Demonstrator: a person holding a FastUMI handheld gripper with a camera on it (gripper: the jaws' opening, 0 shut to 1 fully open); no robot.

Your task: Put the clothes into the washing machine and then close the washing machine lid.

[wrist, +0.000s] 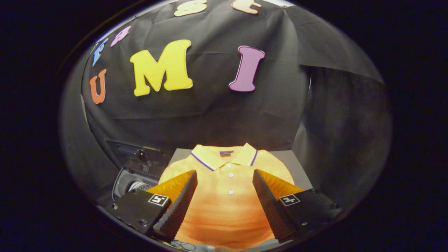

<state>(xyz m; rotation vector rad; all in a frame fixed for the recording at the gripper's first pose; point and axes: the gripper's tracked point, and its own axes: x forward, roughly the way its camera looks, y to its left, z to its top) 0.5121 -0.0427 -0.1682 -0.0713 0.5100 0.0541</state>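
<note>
- The gripper (pixel 224 182) is spread wide with nothing held, its fingers above the shirt.
- The orange polo shirt (pixel 225 203) lies flat on a grey surface (pixel 297 168), collar toward 12 o'clock, long axis running 12 to 6.
- The washing machine (pixel 134 175) sits at 9 o'clock of the shirt, lid raised.

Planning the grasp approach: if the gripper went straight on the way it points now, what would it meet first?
Most likely the orange polo shirt, which lies flat between and just ahead of the open gripper fingers. Depth is unclear, so the gap to it is hard to judge.
</note>
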